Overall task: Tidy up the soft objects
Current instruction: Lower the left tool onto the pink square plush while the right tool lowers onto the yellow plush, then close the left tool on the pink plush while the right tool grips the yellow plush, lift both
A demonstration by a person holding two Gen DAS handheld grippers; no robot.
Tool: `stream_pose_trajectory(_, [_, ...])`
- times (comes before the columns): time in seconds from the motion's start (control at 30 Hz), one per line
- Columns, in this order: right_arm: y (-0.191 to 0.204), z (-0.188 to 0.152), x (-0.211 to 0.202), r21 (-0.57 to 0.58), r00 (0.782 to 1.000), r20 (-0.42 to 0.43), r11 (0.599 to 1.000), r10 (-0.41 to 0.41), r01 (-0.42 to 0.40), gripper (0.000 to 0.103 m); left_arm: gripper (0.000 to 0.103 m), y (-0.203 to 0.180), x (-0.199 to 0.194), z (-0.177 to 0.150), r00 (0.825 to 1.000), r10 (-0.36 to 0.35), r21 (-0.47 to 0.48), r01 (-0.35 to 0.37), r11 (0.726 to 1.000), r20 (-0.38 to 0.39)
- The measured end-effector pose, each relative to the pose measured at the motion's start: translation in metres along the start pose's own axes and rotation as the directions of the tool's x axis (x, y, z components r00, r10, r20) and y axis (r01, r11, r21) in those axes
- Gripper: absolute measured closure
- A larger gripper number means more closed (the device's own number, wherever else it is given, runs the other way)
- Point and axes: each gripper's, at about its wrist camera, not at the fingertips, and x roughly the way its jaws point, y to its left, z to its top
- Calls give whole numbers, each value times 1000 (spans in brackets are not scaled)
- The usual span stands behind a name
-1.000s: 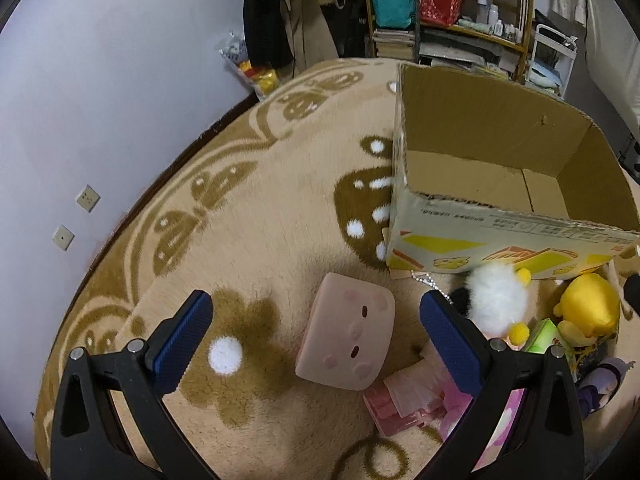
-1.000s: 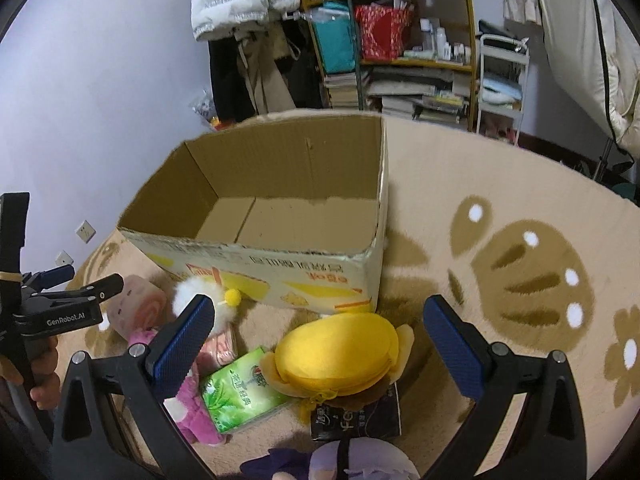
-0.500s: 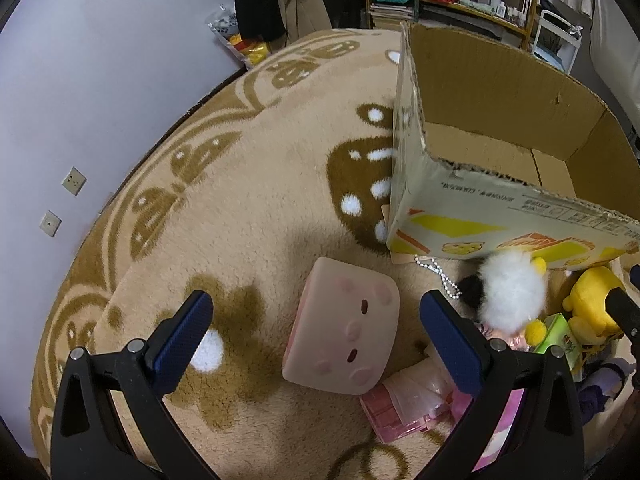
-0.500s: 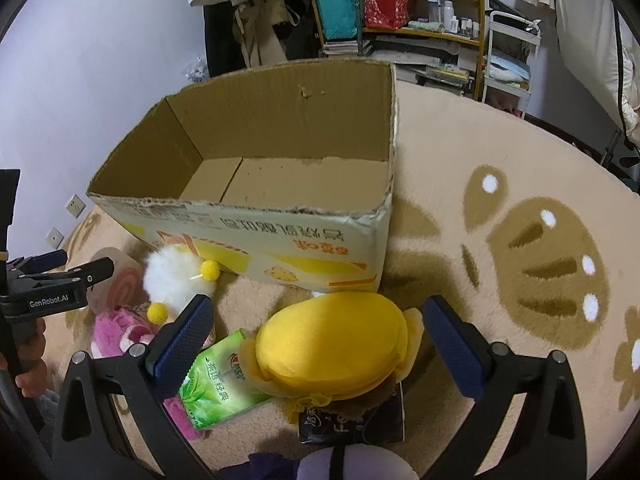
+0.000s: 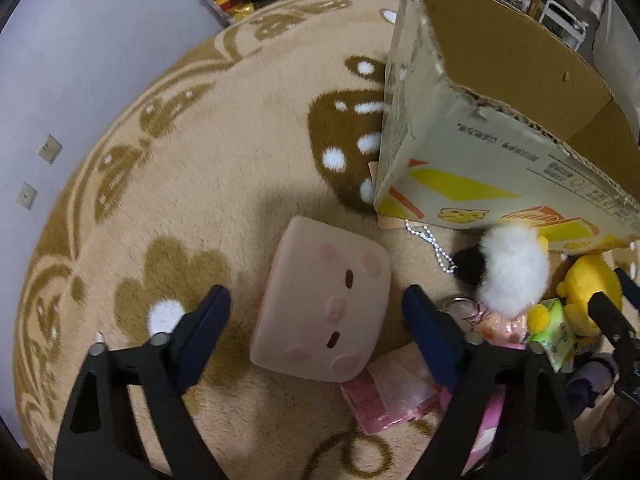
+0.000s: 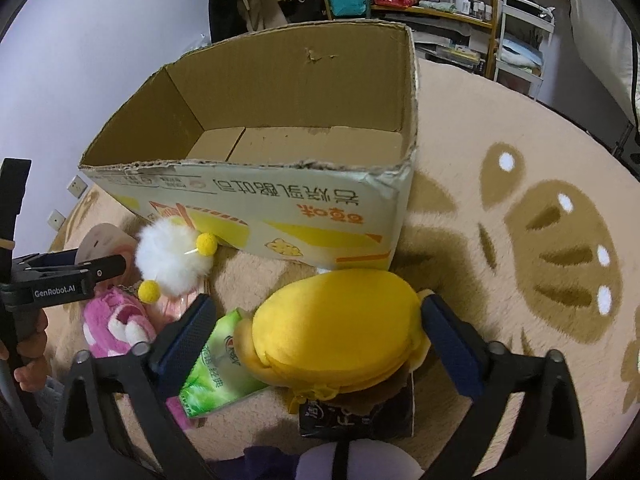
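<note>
Your left tongs (image 5: 316, 316) point steeply down at the rug (image 5: 192, 184) with the pink square plush (image 5: 322, 304) sitting right between the blue pads; the jaws are closing, but there's a visible gap on both sides, so nothing is gripped. Just past the right-hand pad you've got the white pompom keychain (image 5: 512, 270) with its bead chain, and under that pad a pink clear pouch (image 5: 390, 398) lying flat. The cardboard box (image 5: 472, 176) stands open beyond the tips, off to the right, well clear of the plush. Your right tongs (image 6: 316, 328) are spread wide around the yellow plush (image 6: 336, 332): the right pad is just beside it, whether touching I can't tell, while the left pad stands apart with the green tissue pack (image 6: 218, 368) poking into that gap. The yellow plush sits on a black packet (image 6: 356, 416), close in front of the box's printed wall. Left of the left pad there's a pink strawberry bear plush (image 6: 118, 322), with the pompom just beyond it, near the box. The box looks empty inside from the right wrist view. Your left hand (image 6: 28, 354) shows at the far left edge there, gripping the other handle.
</note>
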Motion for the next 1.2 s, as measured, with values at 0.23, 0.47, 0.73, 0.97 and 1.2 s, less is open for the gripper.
stream_pose_trajectory(0.23, [-5, -2, 1, -11, 999, -5, 999, -34, 34, 22, 52, 1, 4, -3, 1000, 4, -6, -4, 1000, -12])
stream_pose_trajectory(0.47, [-8, -4, 1, -27, 999, -10, 999, -41, 41, 25, 57, 1, -3, -6, 1000, 16, -5, -16, 1000, 8])
stream_pose_trajectory(0.73, [-15, -10, 13, 22, 997, -77, 1000, -15, 17, 15, 58, 4, -16, -13, 999, 23, -29, -22, 999, 36])
stream_pose_trajectory(0.97, [-11, -12, 9, 12, 998, -53, 1000, -19, 19, 26, 61, 6, -34, -14, 994, 37, -41, -33, 999, 107])
stream_pose_trajectory(1.2, [-12, -18, -24, 58, 1000, 19, 998, -17, 16, 27, 61, 8, -67, -20, 975, 48, -46, -39, 998, 218])
